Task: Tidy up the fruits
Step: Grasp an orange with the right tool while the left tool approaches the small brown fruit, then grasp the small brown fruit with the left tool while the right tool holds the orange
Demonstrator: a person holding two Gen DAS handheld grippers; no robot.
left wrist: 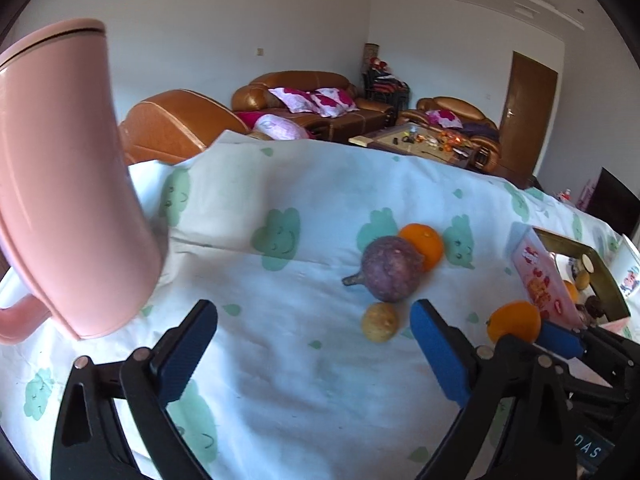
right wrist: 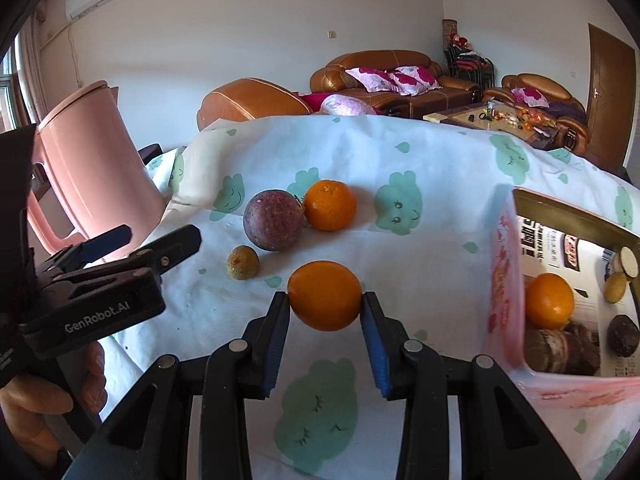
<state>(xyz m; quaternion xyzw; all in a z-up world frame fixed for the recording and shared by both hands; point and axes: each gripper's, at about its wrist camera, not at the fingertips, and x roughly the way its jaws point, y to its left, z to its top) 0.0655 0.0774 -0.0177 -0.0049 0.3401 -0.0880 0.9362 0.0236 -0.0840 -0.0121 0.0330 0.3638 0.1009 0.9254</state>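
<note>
Landmark: pink box (right wrist: 505,280), open-topped, standing on the cloth-covered surface (right wrist: 420,240).

- Held orange (right wrist: 325,301): just beside the pink box's outer wall, pinched at its two sides between the blue pads of the right hand-held gripper (right wrist: 325,305), above the cloth.
- Right hand-held gripper: jaws pressed against the held orange, one pad on each side.
- Left hand-held gripper (left wrist: 314,322): well apart from the pink box, jaws spread wide with nothing between them, hovering over bare cloth.
- Purple fruit (right wrist: 273,220): on the cloth, farther from the pink box than the held orange.
- Second orange (right wrist: 330,205): touching the purple fruit, on the box-ward side of it.
- Small yellowish fruit (right wrist: 243,263): on the cloth, just beside the purple fruit, well apart from the pink box.
- Contents of the pink box: one orange (right wrist: 549,301), a dark round fruit (right wrist: 623,335), a small yellowish fruit (right wrist: 615,287), plus brown items too unclear to name.
- Pink kettle (right wrist: 94,168): at the far end of the surface from the pink box.
</note>
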